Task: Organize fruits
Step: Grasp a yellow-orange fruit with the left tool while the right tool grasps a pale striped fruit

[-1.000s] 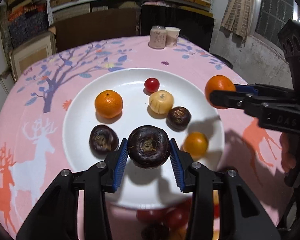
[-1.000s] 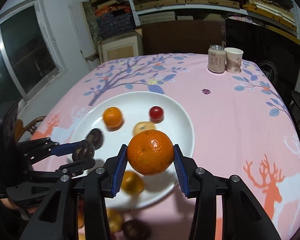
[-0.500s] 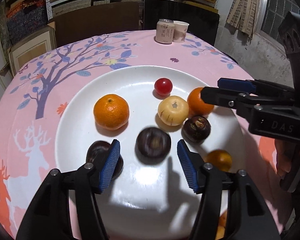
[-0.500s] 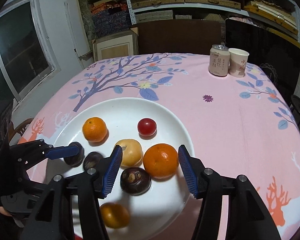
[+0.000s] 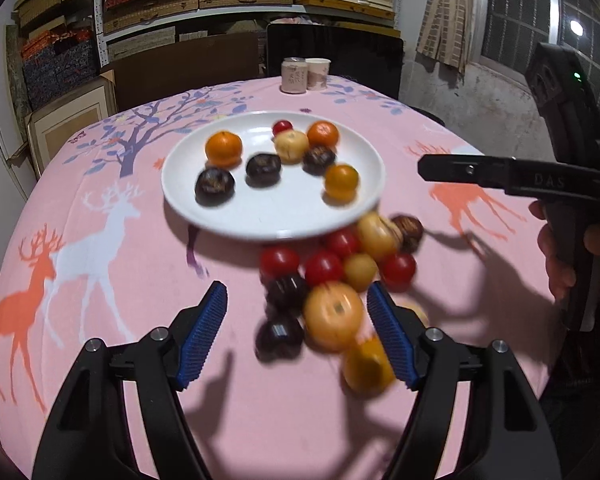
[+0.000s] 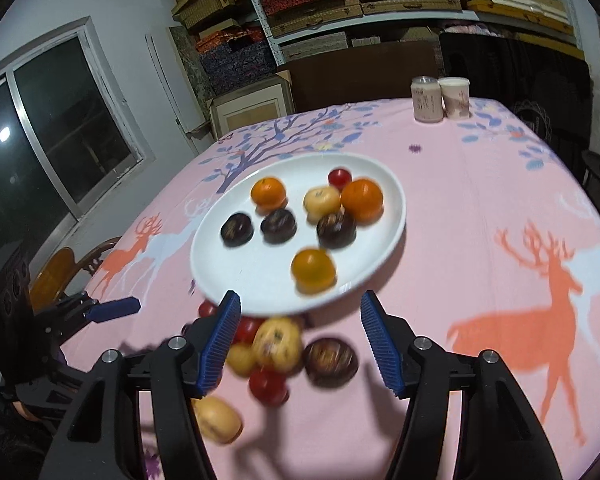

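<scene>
The white plate (image 5: 276, 204) holds two oranges, a smaller orange fruit, three dark purple fruits, a pale yellow one and a red tomato. A dark purple fruit (image 5: 263, 168) and an orange (image 6: 362, 199) lie among them. In front of the plate sits a loose pile of fruit (image 5: 340, 264) on the pink cloth. My left gripper (image 5: 296, 300) hovers over that pile, jaws opening and gripping nothing; a blurred yellow fruit (image 5: 332, 316) lies below them. My right gripper (image 6: 298, 304), also opening and holding nothing, hangs above the plate's near rim and the pile (image 6: 278, 344).
A can (image 5: 294, 76) and a paper cup (image 5: 318, 74) stand at the table's far edge. Dark chairs and stacked shelves lie behind. A wooden chair (image 6: 56, 276) sits by the table's left side. The pink tablecloth (image 6: 480, 240) spreads to the right of the plate.
The left gripper let go of the dark purple fruit and the right let go of the orange; both now lie on the plate. Both grippers opened and drew back over the loose pile.
</scene>
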`<act>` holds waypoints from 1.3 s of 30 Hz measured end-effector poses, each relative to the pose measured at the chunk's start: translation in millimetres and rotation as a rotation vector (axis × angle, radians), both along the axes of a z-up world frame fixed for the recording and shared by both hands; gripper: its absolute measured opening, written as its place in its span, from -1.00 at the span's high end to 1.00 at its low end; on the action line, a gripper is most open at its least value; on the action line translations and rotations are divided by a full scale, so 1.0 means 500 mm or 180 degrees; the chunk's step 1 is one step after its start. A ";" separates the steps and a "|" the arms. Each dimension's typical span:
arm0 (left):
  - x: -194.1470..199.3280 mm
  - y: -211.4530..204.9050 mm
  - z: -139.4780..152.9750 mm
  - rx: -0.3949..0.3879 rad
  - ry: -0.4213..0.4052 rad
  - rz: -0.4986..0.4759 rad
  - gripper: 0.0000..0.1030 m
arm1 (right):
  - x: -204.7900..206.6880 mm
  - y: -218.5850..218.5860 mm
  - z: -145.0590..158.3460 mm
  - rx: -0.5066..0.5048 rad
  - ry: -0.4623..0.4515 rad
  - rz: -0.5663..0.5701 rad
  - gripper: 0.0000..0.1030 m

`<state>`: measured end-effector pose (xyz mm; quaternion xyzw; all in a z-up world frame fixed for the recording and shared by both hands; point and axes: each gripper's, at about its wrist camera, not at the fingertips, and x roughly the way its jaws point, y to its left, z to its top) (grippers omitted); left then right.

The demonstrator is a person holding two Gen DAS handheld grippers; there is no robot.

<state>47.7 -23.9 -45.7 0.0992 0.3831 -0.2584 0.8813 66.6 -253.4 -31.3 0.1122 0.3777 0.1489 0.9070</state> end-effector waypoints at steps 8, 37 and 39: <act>-0.074 -0.019 -0.056 0.0089 0.0160 -0.0067 -0.07 | -0.107 -0.001 -0.046 0.0167 0.0146 -0.0084 -0.23; -0.079 0.064 -0.057 -0.0240 0.0259 0.0246 0.30 | -0.136 0.159 -0.091 -0.0505 0.0125 0.0632 -0.23; -0.080 0.066 -0.059 -0.0242 0.0260 0.0247 0.30 | -0.118 0.169 -0.101 -0.0467 0.0209 0.0616 -0.23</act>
